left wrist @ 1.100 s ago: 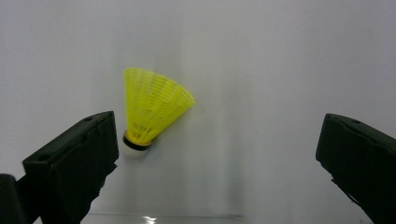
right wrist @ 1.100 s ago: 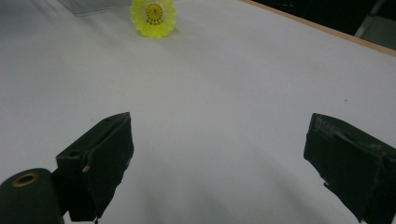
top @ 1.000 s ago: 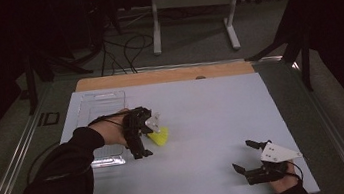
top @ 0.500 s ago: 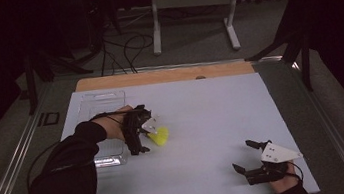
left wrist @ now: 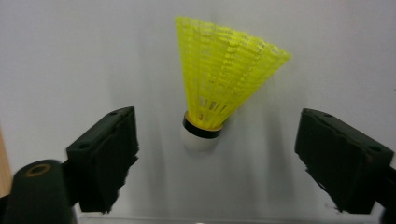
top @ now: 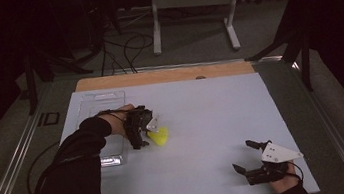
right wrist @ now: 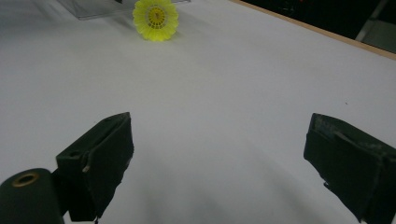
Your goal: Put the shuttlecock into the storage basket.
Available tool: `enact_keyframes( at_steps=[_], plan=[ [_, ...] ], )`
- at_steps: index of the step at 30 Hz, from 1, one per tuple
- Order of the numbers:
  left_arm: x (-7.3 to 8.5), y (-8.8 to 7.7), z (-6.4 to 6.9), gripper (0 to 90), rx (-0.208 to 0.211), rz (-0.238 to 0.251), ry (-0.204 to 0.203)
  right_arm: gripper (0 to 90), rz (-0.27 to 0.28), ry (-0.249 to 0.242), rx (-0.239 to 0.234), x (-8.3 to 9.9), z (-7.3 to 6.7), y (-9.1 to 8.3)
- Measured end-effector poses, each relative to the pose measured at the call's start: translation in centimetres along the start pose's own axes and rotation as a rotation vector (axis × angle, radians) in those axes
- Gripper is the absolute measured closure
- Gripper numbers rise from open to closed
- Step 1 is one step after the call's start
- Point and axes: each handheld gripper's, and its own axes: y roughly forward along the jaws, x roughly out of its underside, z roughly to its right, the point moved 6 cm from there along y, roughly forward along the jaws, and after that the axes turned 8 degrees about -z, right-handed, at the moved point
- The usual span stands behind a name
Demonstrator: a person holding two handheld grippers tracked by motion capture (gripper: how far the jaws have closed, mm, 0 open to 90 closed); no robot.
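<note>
Left tongs (left wrist: pixel 212 154) lower, closing round shuttlecock (left wrist: pixel 224 79), cork toward them

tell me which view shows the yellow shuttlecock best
The left gripper view: the shuttlecock lies close up, cork and mesh skirt sharp. The high view shows a small yellow patch; the right gripper view shows its open skirt end far off.

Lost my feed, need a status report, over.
Left gripper open, jaws just been closing, astride yellow shuttlecock, no contact. Right gripper open, idle. Nothing in the way.
</note>
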Motion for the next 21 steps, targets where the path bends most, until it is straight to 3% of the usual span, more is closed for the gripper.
enact_keyframes(
  at_steps=[6,11,13,21],
  plan=[
    [0.2,0.9,0.0,19.2,0.024,-0.030,0.024,8.4,0.000,0.002,-0.005,0.0,0.0,0.0],
    [0.4,1.5,-0.5,29.4,0.033,-0.011,0.002,8.5,-0.004,0.004,-0.006,0.1,-0.1,0.0],
    [0.5,1.9,-0.6,31.0,0.029,-0.033,0.017,8.5,-0.002,0.001,-0.007,0.0,0.0,0.0],
    [0.4,2.6,-1.0,38.7,0.056,-0.043,0.007,8.5,-0.006,0.004,-0.011,0.1,0.0,0.0]
  ],
)
